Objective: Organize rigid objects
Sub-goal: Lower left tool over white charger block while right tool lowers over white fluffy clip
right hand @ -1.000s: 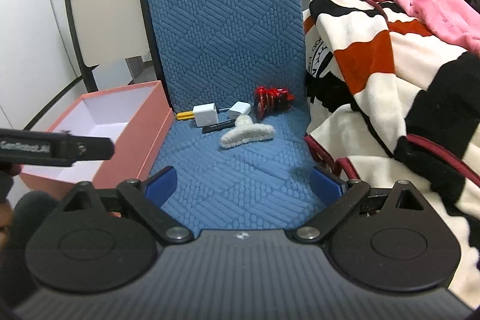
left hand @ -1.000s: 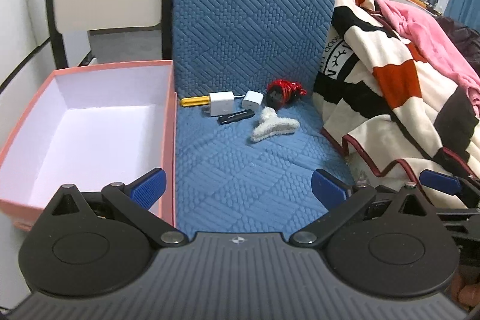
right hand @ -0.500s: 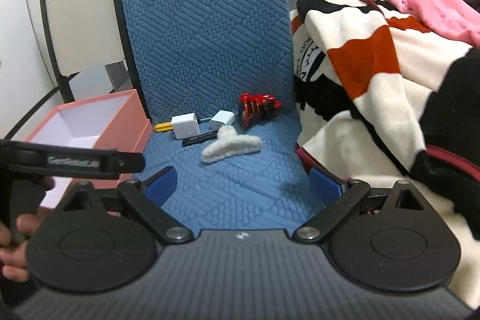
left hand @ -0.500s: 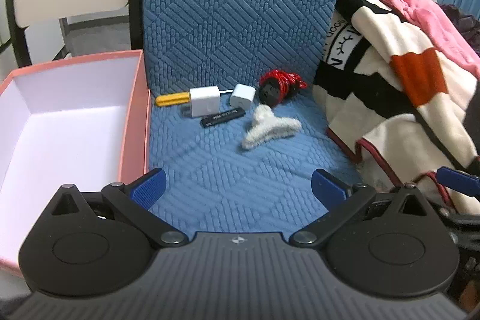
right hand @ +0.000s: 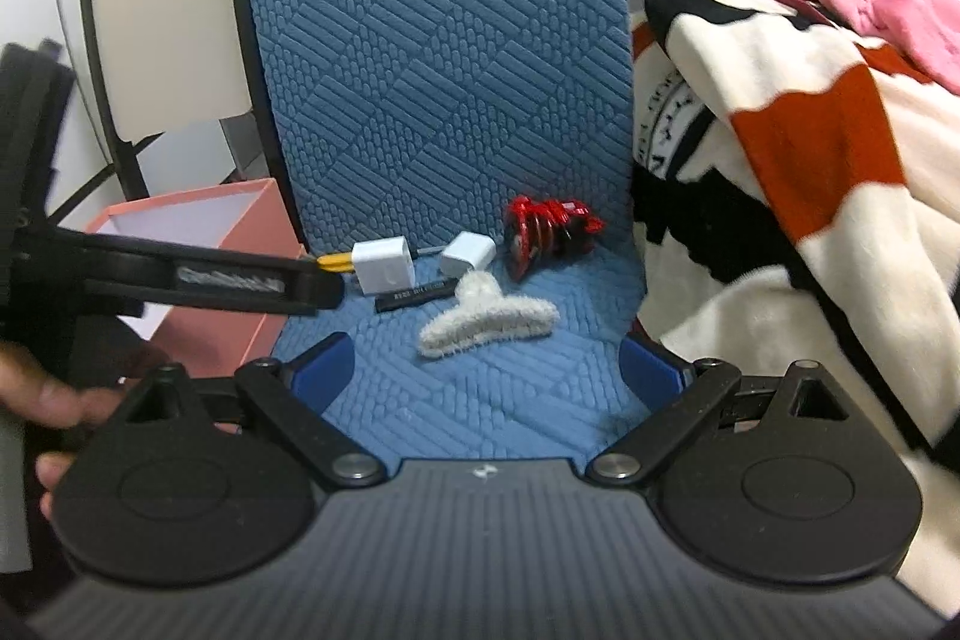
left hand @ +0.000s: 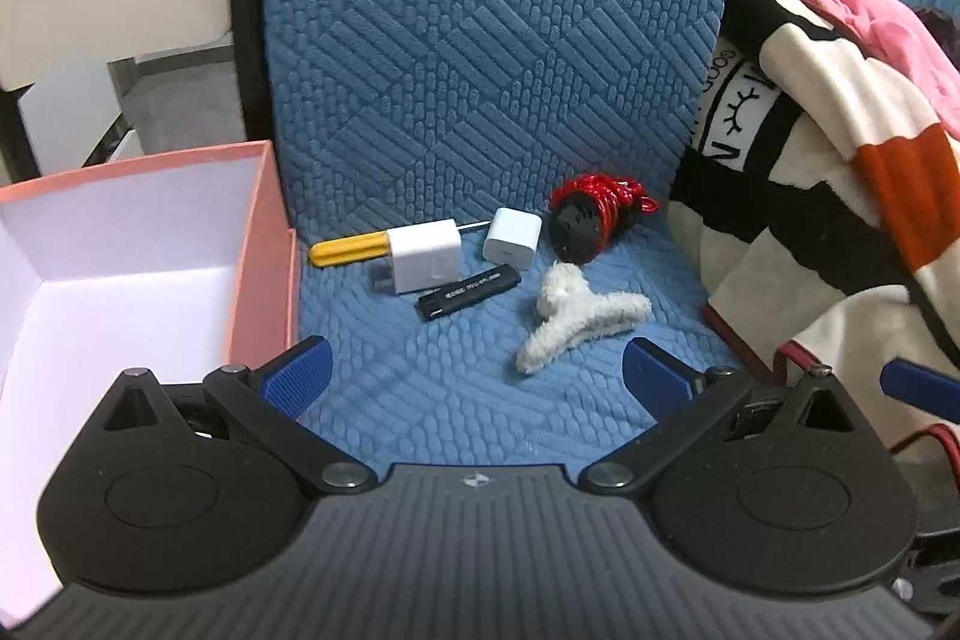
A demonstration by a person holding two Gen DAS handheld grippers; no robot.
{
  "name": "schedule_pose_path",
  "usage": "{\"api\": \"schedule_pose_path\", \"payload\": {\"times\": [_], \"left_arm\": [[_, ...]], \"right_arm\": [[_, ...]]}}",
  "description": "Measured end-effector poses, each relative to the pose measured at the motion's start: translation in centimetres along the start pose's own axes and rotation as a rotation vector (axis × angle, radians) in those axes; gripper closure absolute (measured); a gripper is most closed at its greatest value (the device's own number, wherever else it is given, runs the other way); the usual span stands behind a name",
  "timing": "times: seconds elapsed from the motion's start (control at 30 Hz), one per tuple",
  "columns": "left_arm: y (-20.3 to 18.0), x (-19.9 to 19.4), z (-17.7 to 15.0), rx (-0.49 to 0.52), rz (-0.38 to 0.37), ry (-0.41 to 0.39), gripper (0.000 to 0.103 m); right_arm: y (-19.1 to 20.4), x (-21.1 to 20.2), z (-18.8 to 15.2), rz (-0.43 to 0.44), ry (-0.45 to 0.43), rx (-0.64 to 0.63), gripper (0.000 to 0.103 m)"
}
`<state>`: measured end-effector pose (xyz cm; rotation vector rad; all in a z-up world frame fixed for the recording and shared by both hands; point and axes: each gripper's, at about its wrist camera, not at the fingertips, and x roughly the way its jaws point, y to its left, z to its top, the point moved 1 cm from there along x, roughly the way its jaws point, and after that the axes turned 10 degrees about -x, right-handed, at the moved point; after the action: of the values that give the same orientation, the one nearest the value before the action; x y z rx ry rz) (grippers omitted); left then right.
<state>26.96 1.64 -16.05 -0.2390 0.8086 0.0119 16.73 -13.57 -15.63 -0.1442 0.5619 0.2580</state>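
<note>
**Both tools near the small items, nothing gripped yet**

The left tool (left hand: 474, 370) stands wide apart and empty. The right tool (right hand: 486, 364) is also empty; its jaws are closing a little, with only the blue cushion (left hand: 456, 400) between them.

The task's things lie in a tight cluster at mid-frame, at the back of the cushion: a yellow screwdriver (left hand: 348, 250), a large charger (left hand: 423, 256), a small charger (left hand: 511, 237), a black stick (left hand: 468, 292), a fuzzy white clip (left hand: 576, 322) and a red-and-black bundle (left hand: 591, 220). The pink box (left hand: 258, 280), open and empty, sits at the left edge, touching the cushion.

Risks, as I judge them: the pieces lie so close that closing on one could nudge or drag its neighbour. The stick lies flat and low, so pads may skid over it. The two tools sit near each other in the lower left of the right view and could collide.

The cushion is quilted and soft, so things may sink or tip. A striped blanket (right hand: 810, 160) crowds the right; a pale chair (right hand: 162, 10) stands upper left.
</note>
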Motion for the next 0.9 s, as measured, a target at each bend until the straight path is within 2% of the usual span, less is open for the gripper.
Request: {"api": "schedule_pose_path", "payload": {"times": [0.3, 0.5, 0.73, 0.9], "left_arm": [[-0.4, 2.8, 1.0, -0.002, -0.037, -0.016, 0.0], [-1.0, 3.9, 1.5, 0.025, -0.021, -0.027, 0.001], [-1.3, 6.3, 1.5, 0.055, -0.002, 0.014, 0.013], [-0.7, 7.4, 2.5, 0.021, -0.024, 0.045, 0.021]], "right_arm": [[-0.8, 2.2, 0.8, 0.052, 0.009, 0.022, 0.02], [-0.5, 3.6, 1.1, 0.068, 0.014, 0.013, 0.025], [-0.9, 6.5, 1.3, 0.081, 0.047, 0.021, 0.028], [-1.4, 7.9, 1.5, 0.091, 0.052, 0.041, 0.034]]}}
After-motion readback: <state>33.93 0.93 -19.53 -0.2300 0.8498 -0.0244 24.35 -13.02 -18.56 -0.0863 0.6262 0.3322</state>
